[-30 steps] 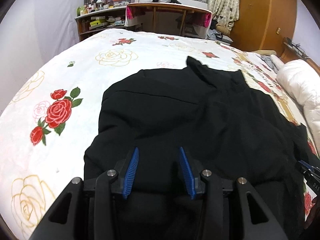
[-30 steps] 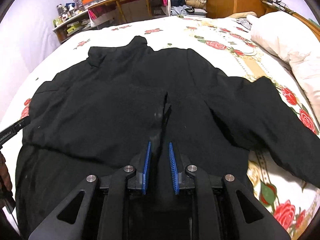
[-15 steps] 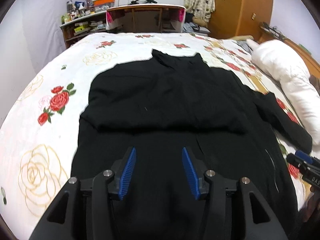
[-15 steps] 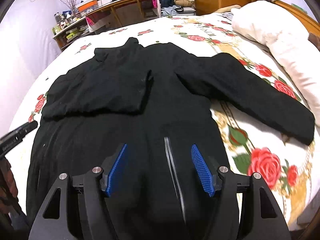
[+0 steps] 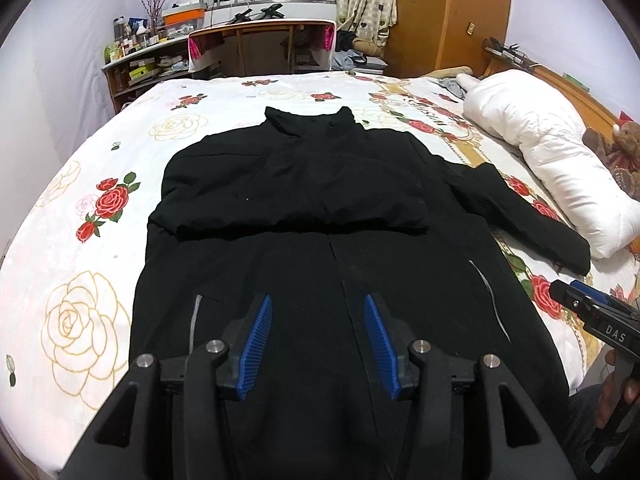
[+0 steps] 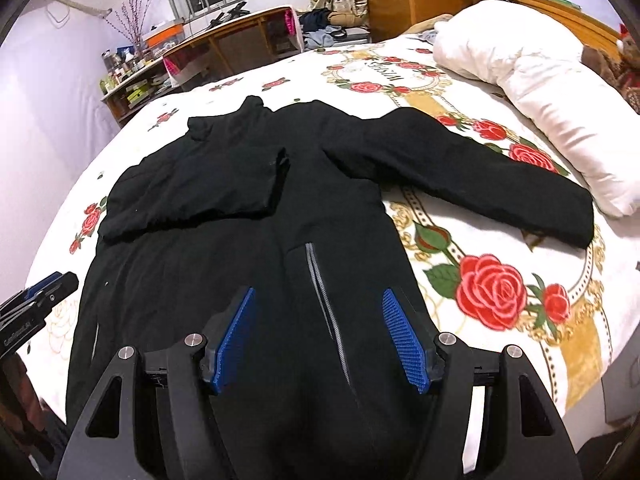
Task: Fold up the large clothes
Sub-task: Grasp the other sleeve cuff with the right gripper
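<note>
A large black coat (image 5: pixel 320 240) lies face up on the rose-print bed, collar at the far end; it also shows in the right wrist view (image 6: pixel 248 248). Its left sleeve (image 5: pixel 288 200) is folded across the chest. Its right sleeve (image 6: pixel 480 176) lies stretched out toward the pillow. My left gripper (image 5: pixel 318 312) is open and empty above the coat's lower front. My right gripper (image 6: pixel 316 312) is open and empty above the hem near a grey pocket zip (image 6: pixel 324 308). Each gripper shows at the edge of the other's view.
A white pillow (image 5: pixel 552 152) lies along the bed's right side with a teddy bear (image 5: pixel 616 148) behind it. A wooden desk (image 5: pixel 260 44) and a cluttered shelf (image 5: pixel 136 64) stand beyond the bed's far edge. The bedsheet (image 5: pixel 80 240) is bare left of the coat.
My right gripper has opened and let go of the left sleeve, which now rests across the chest. Both grippers have pulled back toward the hem and risen.
</note>
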`<state>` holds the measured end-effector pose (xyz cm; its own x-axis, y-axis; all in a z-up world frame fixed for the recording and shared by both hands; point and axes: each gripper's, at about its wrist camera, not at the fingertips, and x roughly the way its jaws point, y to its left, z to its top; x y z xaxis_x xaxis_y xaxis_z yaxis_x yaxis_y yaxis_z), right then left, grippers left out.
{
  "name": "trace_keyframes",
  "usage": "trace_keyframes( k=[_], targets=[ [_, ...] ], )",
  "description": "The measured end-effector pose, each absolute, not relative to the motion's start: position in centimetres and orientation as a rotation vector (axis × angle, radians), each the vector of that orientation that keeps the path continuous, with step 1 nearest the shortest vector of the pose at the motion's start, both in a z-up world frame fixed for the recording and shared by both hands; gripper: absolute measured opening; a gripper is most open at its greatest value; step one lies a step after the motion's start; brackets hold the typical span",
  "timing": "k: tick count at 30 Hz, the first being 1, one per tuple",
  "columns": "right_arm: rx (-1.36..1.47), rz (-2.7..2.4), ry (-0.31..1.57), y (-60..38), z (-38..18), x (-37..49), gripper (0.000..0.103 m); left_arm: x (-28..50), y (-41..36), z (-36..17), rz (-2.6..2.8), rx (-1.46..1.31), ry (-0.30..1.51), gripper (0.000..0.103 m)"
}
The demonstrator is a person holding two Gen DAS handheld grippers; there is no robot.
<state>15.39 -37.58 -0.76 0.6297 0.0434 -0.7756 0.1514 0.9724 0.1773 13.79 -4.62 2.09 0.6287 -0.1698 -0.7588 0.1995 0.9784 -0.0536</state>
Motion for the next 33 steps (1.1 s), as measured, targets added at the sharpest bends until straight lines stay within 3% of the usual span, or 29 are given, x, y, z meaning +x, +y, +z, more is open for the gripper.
trace_keyframes(
  k=[9,16,33],
  targets=[
    [0.310,-0.091,0.865,-40.4,-0.7,12.5,0.066,11.5,-6.6,2.4,-0.236,0.048,0.878,0.050],
    [0.380,-0.136,0.836,-44.1,-1.0,12.0,0.073,11.6,-8.4,2.6,-0.256,0.066,0.872,0.050],
    [0.628,-0.373,0.841,-57.3,-7.6,16.4,0.073,19.2,-8.8,0.4,-0.199,0.038,0.873,0.050]
  ],
)
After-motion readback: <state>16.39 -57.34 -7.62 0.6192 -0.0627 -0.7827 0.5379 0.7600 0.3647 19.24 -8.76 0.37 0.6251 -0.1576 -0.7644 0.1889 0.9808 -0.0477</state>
